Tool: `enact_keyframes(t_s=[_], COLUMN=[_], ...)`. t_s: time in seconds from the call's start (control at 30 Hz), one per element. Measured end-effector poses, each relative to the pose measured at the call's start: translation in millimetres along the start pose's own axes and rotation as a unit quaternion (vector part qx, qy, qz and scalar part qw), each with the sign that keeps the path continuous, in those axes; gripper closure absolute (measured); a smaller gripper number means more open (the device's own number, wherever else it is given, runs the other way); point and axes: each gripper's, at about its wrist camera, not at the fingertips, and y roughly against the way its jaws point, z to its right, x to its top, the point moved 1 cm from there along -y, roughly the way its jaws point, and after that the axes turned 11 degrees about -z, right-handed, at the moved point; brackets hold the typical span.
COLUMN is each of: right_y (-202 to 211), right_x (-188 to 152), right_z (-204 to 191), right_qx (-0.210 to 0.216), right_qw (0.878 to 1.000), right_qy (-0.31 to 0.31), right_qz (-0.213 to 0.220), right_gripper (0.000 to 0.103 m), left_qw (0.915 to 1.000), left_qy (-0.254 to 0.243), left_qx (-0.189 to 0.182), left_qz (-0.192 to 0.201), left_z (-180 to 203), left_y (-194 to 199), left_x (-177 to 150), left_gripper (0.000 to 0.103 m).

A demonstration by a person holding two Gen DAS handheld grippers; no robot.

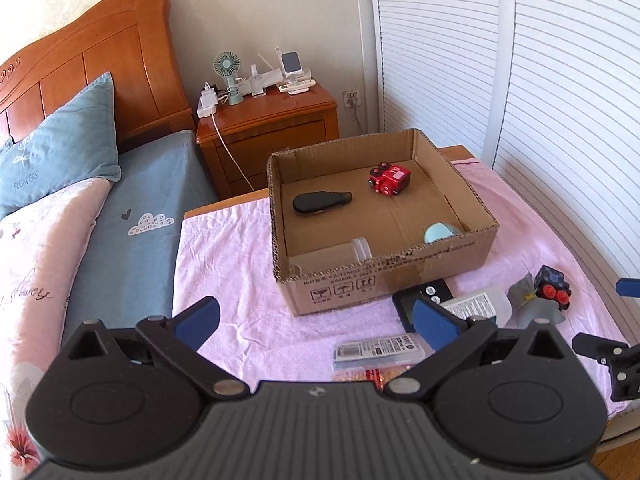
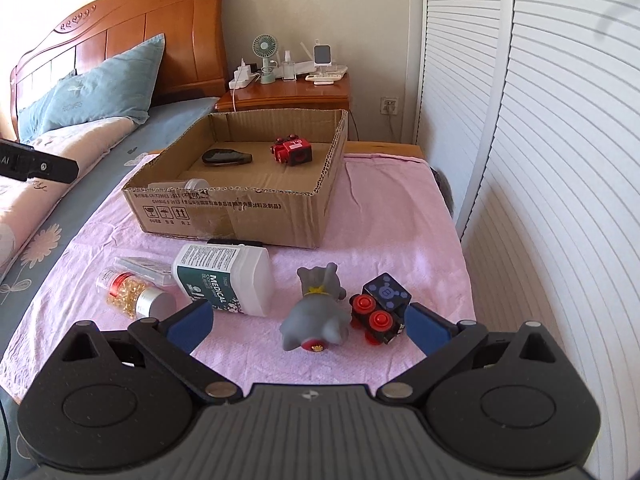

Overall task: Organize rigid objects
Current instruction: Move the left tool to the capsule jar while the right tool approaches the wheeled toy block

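A cardboard box (image 1: 400,276) (image 2: 240,216) stands on the pink cloth. Inside lie a red toy car (image 1: 390,180) (image 2: 292,150), a black oval case (image 1: 322,202) (image 2: 226,157), a clear jar (image 1: 354,250) (image 2: 194,184) and a pale blue round thing (image 1: 440,232). My left gripper (image 1: 316,320) hangs open and empty before the box's near left corner. My right gripper (image 2: 308,322) is open. A grey toy animal (image 2: 316,316) (image 1: 532,300) and a dark blue block car (image 2: 380,308) (image 1: 554,286) lie on the cloth just ahead of its fingers, untouched.
A white medical bottle (image 2: 228,280), a jar of golden capsules (image 2: 132,296), a clear packet (image 2: 144,266) and a black device (image 1: 420,300) lie in front of the box. The bed (image 1: 132,208) is left, a nightstand (image 1: 272,128) behind, louvred doors (image 2: 540,160) right.
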Motion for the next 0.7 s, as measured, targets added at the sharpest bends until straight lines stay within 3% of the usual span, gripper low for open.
enact_keyframes(t_s=[0.3,0.43,0.7], right_y=[-18,-35,-66], right_x=[-21,-30,-48], right_z=[14,19,29], right_qx=[0.005,0.0,-0.014], right_qw=[1.0,1.0,0.997], right_qy=[-0.001,0.005,0.019], right_qz=[-0.011,-0.03,-0.07], right_gripper=[0.0,0.0,0.0], left_qw=[0.9988,0.996,0.9956], left_qy=[0.032,0.062,0.077], left_qx=[-0.03,-0.053,-0.037], left_qz=[-0.024,-0.038,-0.04], left_z=[32,38,45], left_y=[-60,-83,-108], left_x=[-77,-96,-111], left_gripper=[0.001,0.001,0.001])
